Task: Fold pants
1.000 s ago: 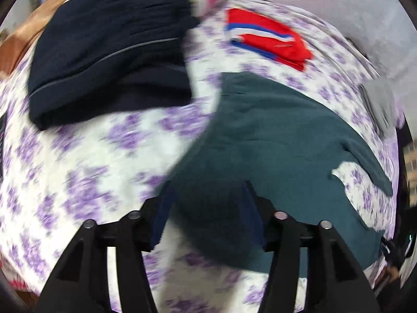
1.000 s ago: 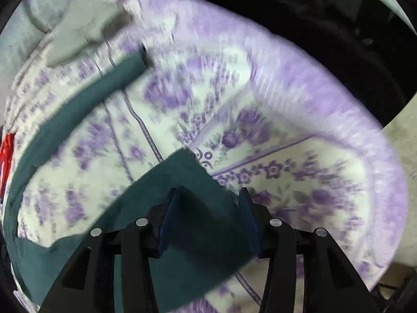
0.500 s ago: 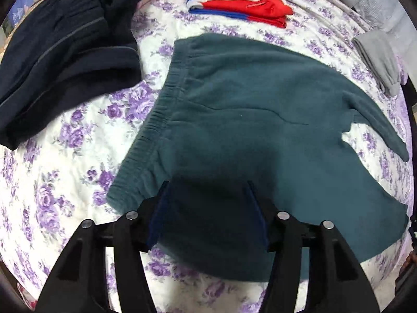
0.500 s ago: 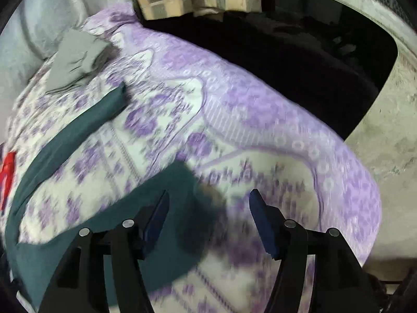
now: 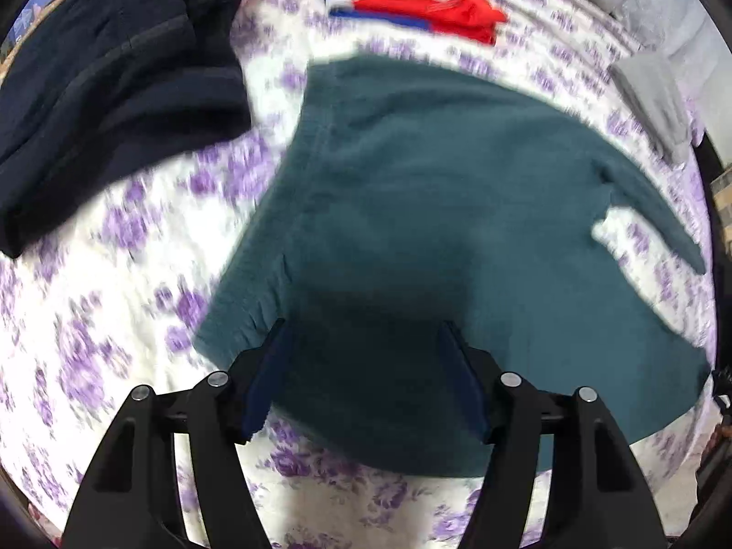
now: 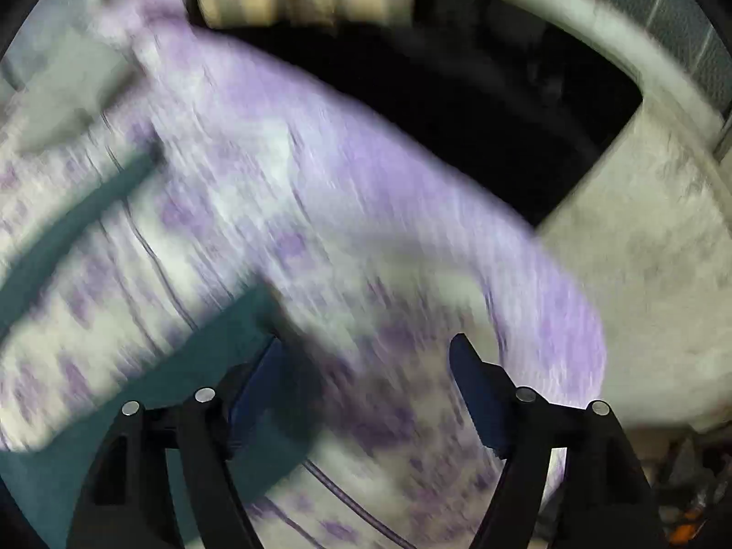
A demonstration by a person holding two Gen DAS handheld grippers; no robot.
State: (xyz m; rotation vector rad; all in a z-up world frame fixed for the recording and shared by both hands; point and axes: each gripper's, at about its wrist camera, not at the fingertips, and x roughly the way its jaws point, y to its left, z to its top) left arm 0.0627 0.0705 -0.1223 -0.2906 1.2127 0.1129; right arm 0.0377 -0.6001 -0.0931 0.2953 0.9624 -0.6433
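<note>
Dark teal pants [image 5: 434, 210] lie spread flat on a bed with a purple-flowered sheet [image 5: 114, 302], waistband at the left, two legs running off to the right. My left gripper [image 5: 363, 357] hangs over the near waist corner, its jaws opening, and the cloth lies flat below the pads with no grip on it. In the blurred right wrist view, a teal pant leg end [image 6: 219, 347] lies at the lower left near the bed's corner. My right gripper [image 6: 368, 366] is above it, jaws opening wide, nothing between them. The second leg [image 6: 68, 238] stretches along the far left.
A dark navy garment [image 5: 114, 73] lies bunched at the upper left. A folded red, white and blue garment [image 5: 411, 4] sits beyond the pants. A grey cloth [image 5: 654, 100] lies at the far right. Past the bed's corner are a dark gap [image 6: 457, 114] and pale floor [image 6: 640, 274].
The right gripper let go of the teal leg end, opened wide and rose above the bed. The left gripper's jaws spread a little wider over the waist.
</note>
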